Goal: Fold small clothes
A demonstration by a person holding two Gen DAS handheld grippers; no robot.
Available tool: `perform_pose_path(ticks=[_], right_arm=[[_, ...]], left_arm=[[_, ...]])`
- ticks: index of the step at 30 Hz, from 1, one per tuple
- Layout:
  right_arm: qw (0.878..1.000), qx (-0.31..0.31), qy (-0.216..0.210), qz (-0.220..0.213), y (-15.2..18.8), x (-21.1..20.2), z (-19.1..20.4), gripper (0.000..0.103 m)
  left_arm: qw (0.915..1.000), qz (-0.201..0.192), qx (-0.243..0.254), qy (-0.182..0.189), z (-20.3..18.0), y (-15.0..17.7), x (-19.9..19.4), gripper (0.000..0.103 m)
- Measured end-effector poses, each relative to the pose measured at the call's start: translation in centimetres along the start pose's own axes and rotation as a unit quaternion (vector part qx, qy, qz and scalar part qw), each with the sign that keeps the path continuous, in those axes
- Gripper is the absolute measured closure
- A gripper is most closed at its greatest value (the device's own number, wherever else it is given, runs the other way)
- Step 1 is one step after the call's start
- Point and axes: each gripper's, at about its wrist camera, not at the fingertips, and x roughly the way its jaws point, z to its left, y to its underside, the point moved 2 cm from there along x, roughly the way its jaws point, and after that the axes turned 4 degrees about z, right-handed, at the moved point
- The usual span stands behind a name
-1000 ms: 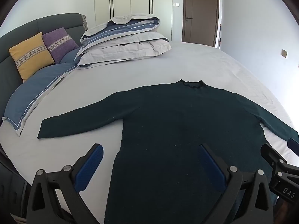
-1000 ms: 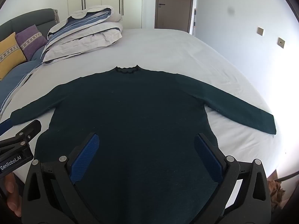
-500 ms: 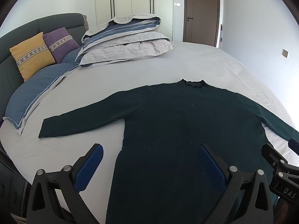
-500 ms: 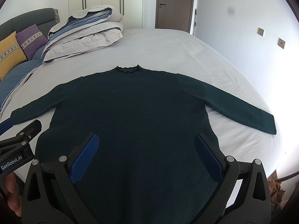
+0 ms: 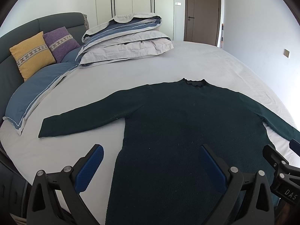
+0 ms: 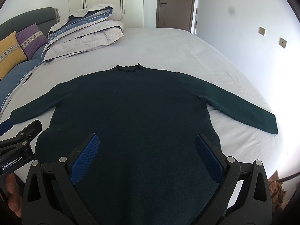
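**Both hand-held grippers hovering open, sweater barely shifting in view**

The left hand-held gripper is hanging with its jaws spread wide and nothing between them, its blue pads straddling the lower left edge of the garment at the bottom of the left wrist frame. Compared with a second ago, its view is drifting only slightly: the left cuff is sliding a little rightward and the collar a little downward in the frame, so the tool is easing along rather than committing to a grasp. The right hand-held gripper is likewise standing open and empty, poised over the lower body of the knit at the bottom centre of its frame, and its view is almost unchanged.

The dark green sweater is lying flat on the bed, collar toward the frame's top, both sleeves spread outward. It is not yet folded; no crease or lifted edge is showing. I judge this as a settling pause before the first fold, probably a sleeve.

The folded duvet is sitting upper left, cushions beyond.
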Motion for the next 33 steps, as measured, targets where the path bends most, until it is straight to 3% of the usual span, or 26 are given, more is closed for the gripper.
perform_pose_path(ticks=[33], right_arm=[[1.0,-0.003,-0.002,0.004,0.5,0.6,0.4,0.0]], left_arm=[[1.0,0.005,0.001,0.0,0.6,1.3,0.2,0.0]])
